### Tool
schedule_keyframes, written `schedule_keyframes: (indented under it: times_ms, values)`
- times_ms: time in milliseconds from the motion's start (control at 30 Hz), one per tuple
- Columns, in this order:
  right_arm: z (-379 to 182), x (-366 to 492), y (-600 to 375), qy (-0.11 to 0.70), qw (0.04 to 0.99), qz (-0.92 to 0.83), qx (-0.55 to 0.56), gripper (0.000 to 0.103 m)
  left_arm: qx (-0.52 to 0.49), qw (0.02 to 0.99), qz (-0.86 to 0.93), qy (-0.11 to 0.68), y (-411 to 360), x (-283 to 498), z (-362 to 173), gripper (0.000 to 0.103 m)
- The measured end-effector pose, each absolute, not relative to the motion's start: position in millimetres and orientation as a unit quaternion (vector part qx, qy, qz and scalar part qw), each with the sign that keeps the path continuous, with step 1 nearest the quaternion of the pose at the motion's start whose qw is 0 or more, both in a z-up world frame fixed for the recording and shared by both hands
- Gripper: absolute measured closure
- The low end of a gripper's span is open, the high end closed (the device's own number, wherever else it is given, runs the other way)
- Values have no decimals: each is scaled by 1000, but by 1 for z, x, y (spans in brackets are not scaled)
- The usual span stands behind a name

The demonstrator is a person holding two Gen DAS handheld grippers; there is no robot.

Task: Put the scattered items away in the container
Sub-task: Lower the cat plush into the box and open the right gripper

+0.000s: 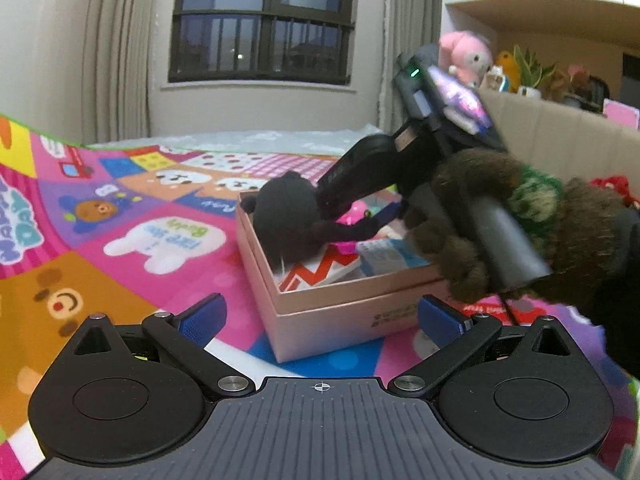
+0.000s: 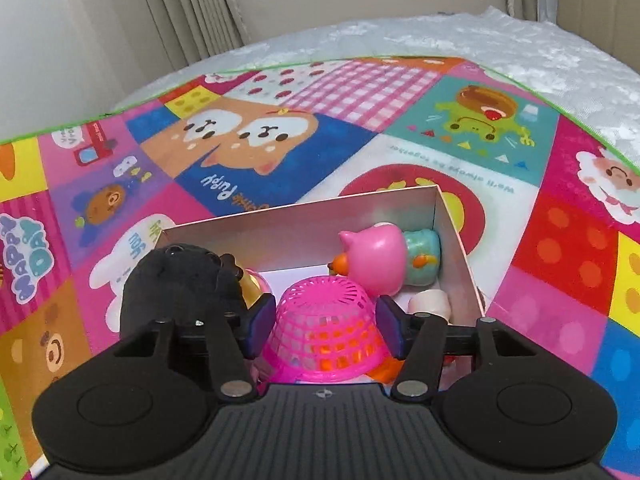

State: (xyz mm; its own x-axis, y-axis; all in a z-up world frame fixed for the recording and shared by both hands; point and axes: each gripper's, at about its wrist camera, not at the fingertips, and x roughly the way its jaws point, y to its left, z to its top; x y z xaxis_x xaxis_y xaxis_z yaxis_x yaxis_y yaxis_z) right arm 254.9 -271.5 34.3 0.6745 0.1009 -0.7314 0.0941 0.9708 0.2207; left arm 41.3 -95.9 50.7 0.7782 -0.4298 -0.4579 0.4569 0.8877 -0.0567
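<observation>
Only in the left wrist view is the box (image 1: 352,304) seen from outside: a pale pink cardboard box on the colourful play mat (image 1: 120,208), with a red-and-white zigzag packet (image 1: 320,272) and a blue-and-white carton (image 1: 388,254) lying inside it. The person's hand (image 1: 500,232), wrapped in a fuzzy brown glove with a green band, is also shown there, grasping the handle of the right gripper (image 1: 360,224), which is angled down into the box from the right. A window (image 1: 260,20), curtains and a shelf of soft toys (image 1: 468,56) are visible at the far side.

The inside of the box is shown more fully in the right wrist view. A pink duck toy (image 2: 376,260) is seen against the far right wall, with a teal toy (image 2: 424,258) just beside it and a white cup-like item (image 2: 430,304) near the right wall. A black soft toy (image 2: 184,280) is seen at the box's left edge.

The right gripper (image 2: 324,328) is partly open, and an upside-down pink basket (image 2: 326,324) sits between its blue pads (image 2: 262,328); the pads lie against the basket's sides, so the basket appears to be held over the near part of the box.

The left gripper (image 1: 322,320) is spread wide with nothing between its fingers, near the box's closest corner.
</observation>
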Motion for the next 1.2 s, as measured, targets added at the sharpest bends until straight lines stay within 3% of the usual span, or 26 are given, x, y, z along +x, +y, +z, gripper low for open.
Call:
schedule_keyframes:
  times_ms: [133, 267, 467, 533, 633, 700, 833, 900, 933, 1067, 1167, 1200]
  values:
    - [53, 231, -293, 360, 927, -19, 101, 50, 17, 939, -235, 251, -99, 49, 44, 0]
    - [65, 228, -310, 384, 919, 10, 93, 50, 15, 933, -249, 261, -108, 56, 40, 0]
    - [95, 208, -281, 312, 945, 62, 77, 49, 19, 933, -241, 267, -108, 56, 38, 0]
    - [92, 214, -260, 326, 936, 101, 86, 47, 18, 932, -242, 268, -107, 55, 38, 0]
    - [72, 230, -231, 364, 919, 129, 80, 36, 17, 932, -243, 268, -103, 51, 40, 0]
    - [57, 240, -221, 386, 911, 121, 74, 45, 16, 932, -243, 267, -100, 50, 40, 0]
    - [57, 244, -246, 371, 910, 105, 153, 48, 3, 932, -242, 270, -91, 51, 38, 0]
    - [61, 253, -265, 365, 911, 70, 179, 45, -5, 932, -241, 272, -88, 52, 37, 0]
    - [60, 258, -273, 371, 908, 52, 186, 38, -9, 931, -242, 273, -87, 52, 37, 0]
    - [50, 265, -292, 404, 895, 27, 190, 35, -20, 930, -247, 271, -83, 50, 37, 0]
    - [62, 244, -290, 359, 919, 13, 164, 38, -24, 930, -250, 270, -82, 50, 36, 0]
    - [66, 240, -286, 343, 927, 12, 152, 49, -24, 929, -251, 270, -82, 50, 36, 0]
